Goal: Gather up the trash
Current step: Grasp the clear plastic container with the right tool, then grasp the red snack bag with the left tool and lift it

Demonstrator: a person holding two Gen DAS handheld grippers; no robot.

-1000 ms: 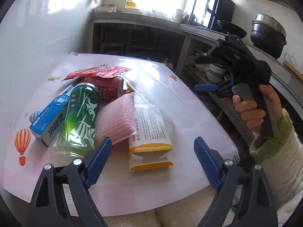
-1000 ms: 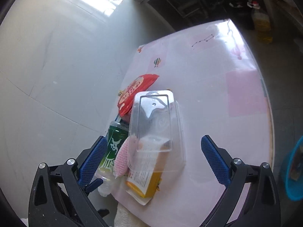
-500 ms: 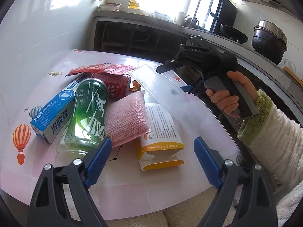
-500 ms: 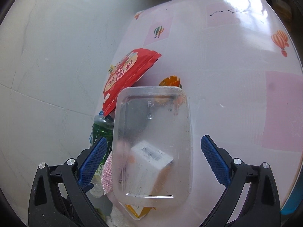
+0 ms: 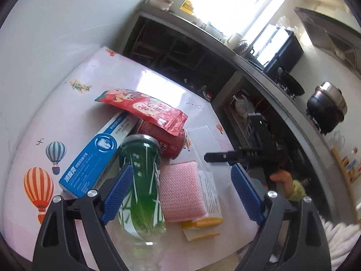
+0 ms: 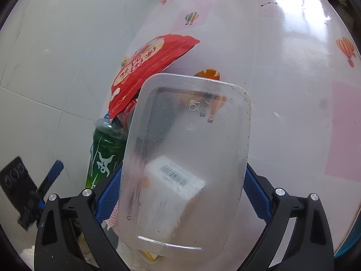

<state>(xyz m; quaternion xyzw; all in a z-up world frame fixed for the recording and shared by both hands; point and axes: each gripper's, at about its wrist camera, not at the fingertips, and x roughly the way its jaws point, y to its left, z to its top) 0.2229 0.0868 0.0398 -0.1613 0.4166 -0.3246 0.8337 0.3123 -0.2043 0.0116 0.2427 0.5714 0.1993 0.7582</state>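
Note:
A pile of trash lies on the pink table (image 5: 74, 117). It holds a green bottle (image 5: 140, 180), a pink sponge (image 5: 180, 192), a blue toothpaste box (image 5: 94, 160), a red can (image 5: 164, 142), a red snack packet (image 5: 144, 108) and a yellow-and-white carton (image 5: 203, 222). My left gripper (image 5: 181, 194) hangs open just above the bottle and sponge, holding nothing. A clear plastic container (image 6: 189, 158) leans on the pile. My right gripper (image 6: 182, 194) is open and straddles its near end, a blue pad close to each side wall. Contact cannot be made out.
A white wall (image 6: 45, 67) borders the pile's side of the table. Dark kitchen shelving and a counter (image 5: 225, 52) with pots stand behind. The table's far half (image 6: 293, 67) carries only balloon prints. A blue bin's rim (image 6: 352, 241) shows beyond the table edge.
My left gripper swung in over the bottle and sponge and rolled. My right gripper came down onto the clear container, which now fills the gap between its fingers.

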